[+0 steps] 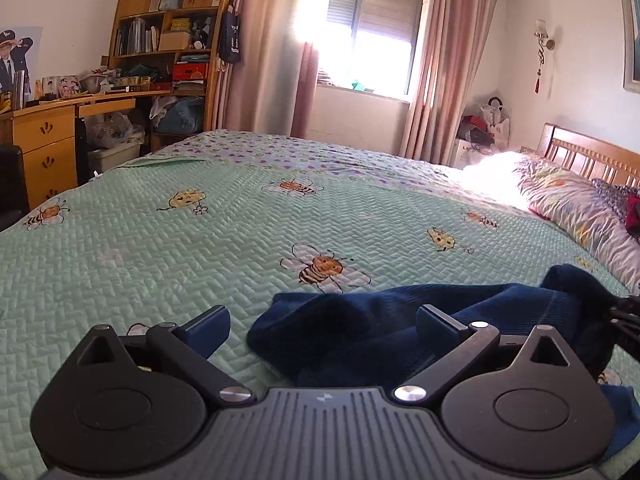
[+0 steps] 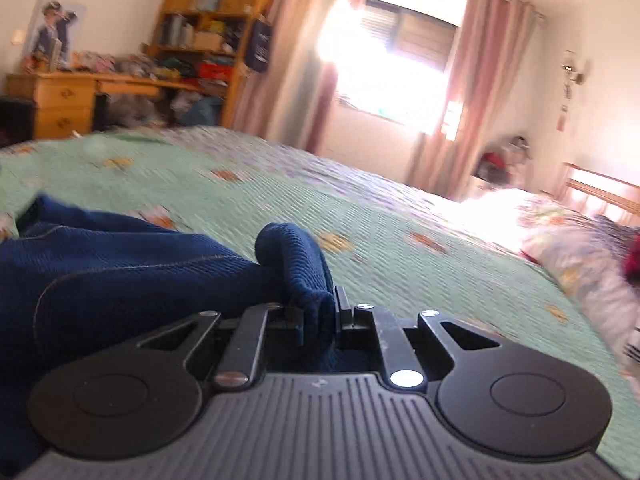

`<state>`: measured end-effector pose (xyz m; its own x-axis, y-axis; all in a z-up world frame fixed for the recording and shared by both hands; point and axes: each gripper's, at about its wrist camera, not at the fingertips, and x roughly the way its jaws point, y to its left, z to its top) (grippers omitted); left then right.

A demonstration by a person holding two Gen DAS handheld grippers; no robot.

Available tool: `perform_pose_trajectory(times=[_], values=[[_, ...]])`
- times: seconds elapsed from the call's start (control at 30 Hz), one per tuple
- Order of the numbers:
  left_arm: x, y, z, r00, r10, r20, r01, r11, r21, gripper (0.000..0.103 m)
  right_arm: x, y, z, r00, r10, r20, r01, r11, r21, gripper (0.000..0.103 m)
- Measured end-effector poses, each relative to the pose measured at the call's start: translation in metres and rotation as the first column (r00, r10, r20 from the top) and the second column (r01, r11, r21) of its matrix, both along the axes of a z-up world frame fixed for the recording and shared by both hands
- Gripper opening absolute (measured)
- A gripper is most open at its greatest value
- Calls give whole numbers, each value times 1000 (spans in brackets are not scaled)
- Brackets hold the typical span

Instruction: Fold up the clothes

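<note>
Right gripper (image 2: 318, 314) clamped on a bunched fold of the dark blue garment (image 2: 120, 264), pads pinching the cloth at the centre of the right wrist view, the rest of the fabric spreading toward 9 o'clock over the green bee-print quilt (image 2: 400, 216). Left gripper (image 1: 322, 326) spread wide and holding nothing, fingers either side of the same garment (image 1: 360, 320), crumpled on the quilt (image 1: 200, 240) from the centre toward 3 o'clock. Pillows (image 1: 580, 204) at 3 o'clock, curtained window (image 1: 372, 36) at 12.

Rumpled navy garment (image 1: 400, 320) on bed, seemingly ribbed
</note>
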<state>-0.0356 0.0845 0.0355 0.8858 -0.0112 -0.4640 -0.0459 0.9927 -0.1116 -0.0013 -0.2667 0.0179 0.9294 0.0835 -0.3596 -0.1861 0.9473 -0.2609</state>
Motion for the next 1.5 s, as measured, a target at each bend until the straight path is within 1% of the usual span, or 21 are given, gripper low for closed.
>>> perform_pose_trajectory(times=[0.03,0.1,0.2,0.23,0.3,0.4,0.5,0.57,0.63,0.67,0.73,0.8,0.9,1.07,1.2,1.23,1.3,1.37,1.43,1.47,1.5], values=[[-1,-4,0,1000,-1,-10,1,1000,12,100,-5,-12,-5,999,-34,-22,34,999,-13,14],[-5,-10,0,1000,-5,-30,6,1000,31,100,-12,-36,-26,990,-77,-121,78,997,0,14],[-4,-22,-3,998,-37,-56,40,998,47,100,-27,-67,-61,957,-72,-280,112,986,128,14],[-4,-26,-4,997,-43,-60,47,997,61,100,-34,-73,-70,954,-69,-290,117,981,152,14],[-2,-34,-6,997,-47,-68,53,995,88,100,-46,-76,-77,961,-58,-271,107,979,171,14],[7,-37,-10,996,-22,-84,31,994,102,100,-44,-77,-78,961,-49,-271,105,975,197,15],[20,-35,-12,997,9,-81,0,993,116,100,-39,-83,-80,964,-23,-265,96,960,264,16],[31,-31,-10,998,22,-54,-15,992,122,100,-39,-92,-83,966,-5,-260,96,936,338,17],[44,-26,-7,1000,6,-23,-4,993,119,100,-37,-101,-84,968,16,-250,90,910,406,18],[51,-26,-7,1000,-10,-6,10,989,150,100,-38,-104,-87,969,24,-244,86,900,428,18],[66,-31,-11,999,-45,8,41,970,240,100,-38,-108,-89,972,36,-233,77,886,457,18],[84,-39,-17,997,-70,-31,77,946,313,100,-38,-109,-89,973,41,-229,73,880,469,19],[104,-52,-20,992,-105,-63,121,929,351,100,-35,-111,-92,975,53,-216,59,874,483,20],[132,-80,-27,981,-154,-115,190,862,470,100,-33,-115,-95,979,65,-196,45,860,509,21],[155,-90,-36,961,-187,-205,267,828,494,101,-35,-117,-98,981,71,-180,35,850,526,23],[161,-92,-40,956,-183,-228,276,822,498,97,-35,-117,-99,982,72,-176,33,847,530,23],[170,-91,-48,947,-170,-274,289,822,490,81,-35,-117,-99,983,72,-168,29,845,533,25],[175,-91,-56,936,-152,-316,294,831,472,39,-35,-115,-100,985,71,-160,25,848,530,26],[171,-92,-65,947,-108,-303,256,824,505,29,-36,-112,-100,986,67,-150,20,857,515,28],[166,-96,-70,958,-79,-275,224,805,549,24,-36,-111,-100,987,65,-145,18,862,507,29],[159,-101,-75,969,-51,-243,190,780,596,23,-36,-109,-101,988,63,-140,15,866,500,30]])
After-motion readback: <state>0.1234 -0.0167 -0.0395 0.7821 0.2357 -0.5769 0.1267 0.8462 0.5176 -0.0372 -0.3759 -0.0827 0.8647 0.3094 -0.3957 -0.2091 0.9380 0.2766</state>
